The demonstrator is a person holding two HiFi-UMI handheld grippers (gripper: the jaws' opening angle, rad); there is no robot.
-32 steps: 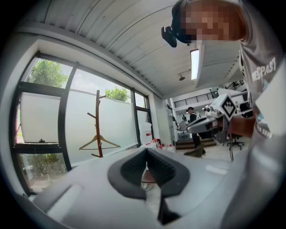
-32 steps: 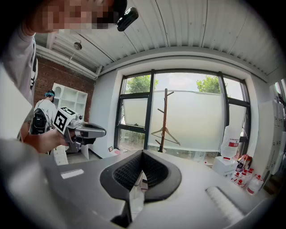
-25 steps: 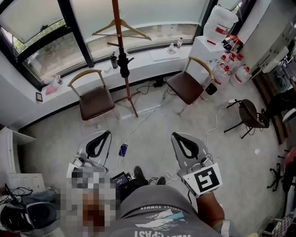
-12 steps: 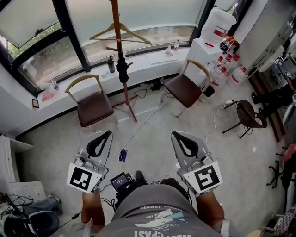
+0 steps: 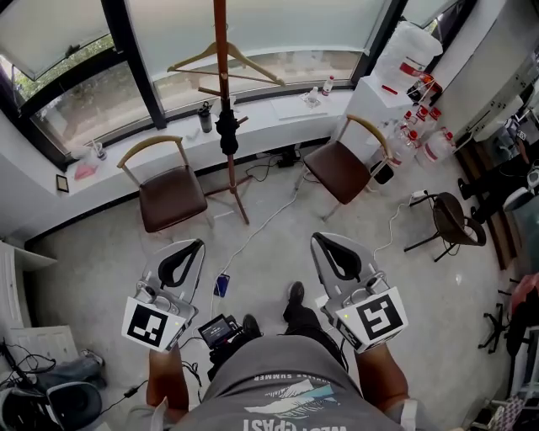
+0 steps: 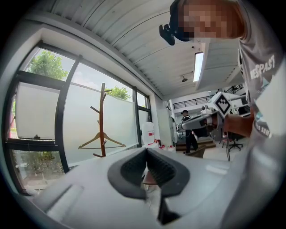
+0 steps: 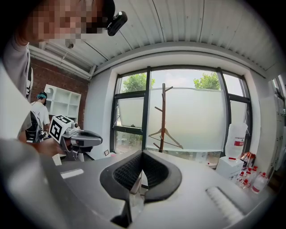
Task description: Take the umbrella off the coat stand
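Standing well ahead of the left tool (image 5: 197, 242) and the right tool (image 5: 315, 240), the coat stand (image 5: 227, 168) rises against the window (image 5: 278, 25). One chair (image 5: 173, 187) sits ahead of the left tool, another (image 5: 337, 167) ahead of the right. Both tools are pressed together, pinching nothing. A wooden hanger (image 5: 253, 69) hangs high on the stand. The black folded umbrella (image 5: 227, 130) hangs just below it, against the pole. Jugs (image 5: 413, 46) beyond the right tool carry red labels too small to read.

steeply down, level forward, coat stand (image 5: 221, 34) shared
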